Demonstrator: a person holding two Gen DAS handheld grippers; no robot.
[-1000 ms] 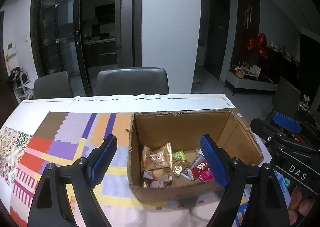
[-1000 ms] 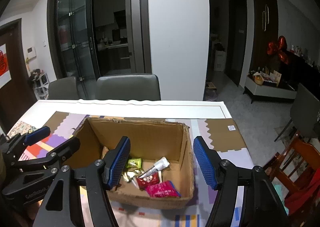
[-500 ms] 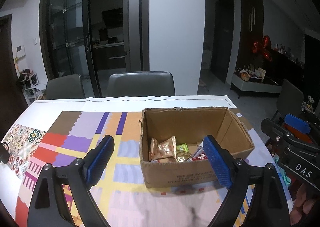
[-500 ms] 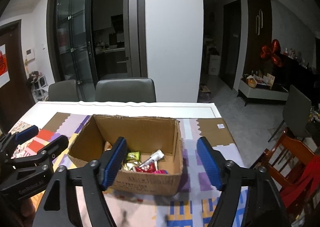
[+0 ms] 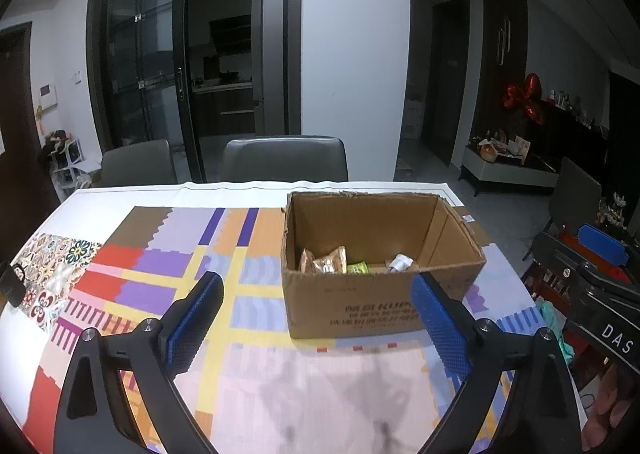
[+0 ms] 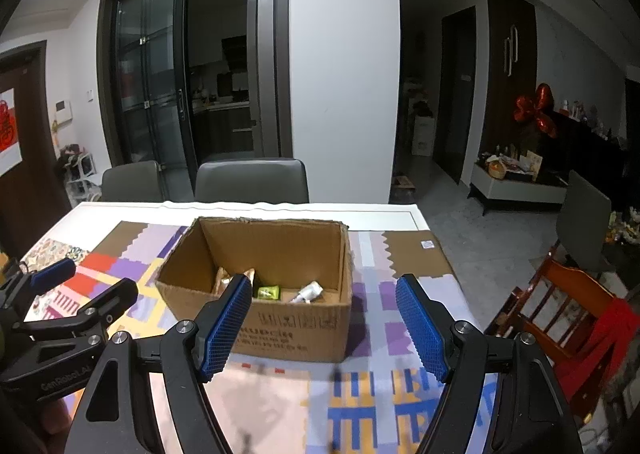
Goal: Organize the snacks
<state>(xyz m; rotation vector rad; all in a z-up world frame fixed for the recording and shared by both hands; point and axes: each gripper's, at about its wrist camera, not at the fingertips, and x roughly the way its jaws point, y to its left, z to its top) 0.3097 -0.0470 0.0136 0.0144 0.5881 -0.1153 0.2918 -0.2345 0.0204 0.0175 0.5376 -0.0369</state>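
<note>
An open cardboard box stands on the patterned table mat; it also shows in the right wrist view. Inside lie snack packets: a tan packet, a green one and a white one. The green packet and the white one also show in the right wrist view. My left gripper is open and empty, held in front of the box. My right gripper is open and empty, also in front of the box. Each gripper shows at the edge of the other's view.
The colourful mat covers a white table. Two grey chairs stand at the far side. A wooden chair with red cloth stands to the right of the table.
Both grippers have pulled back and away from the box; it now looks smaller and farther, and less of its contents shows. Both stay open.
</note>
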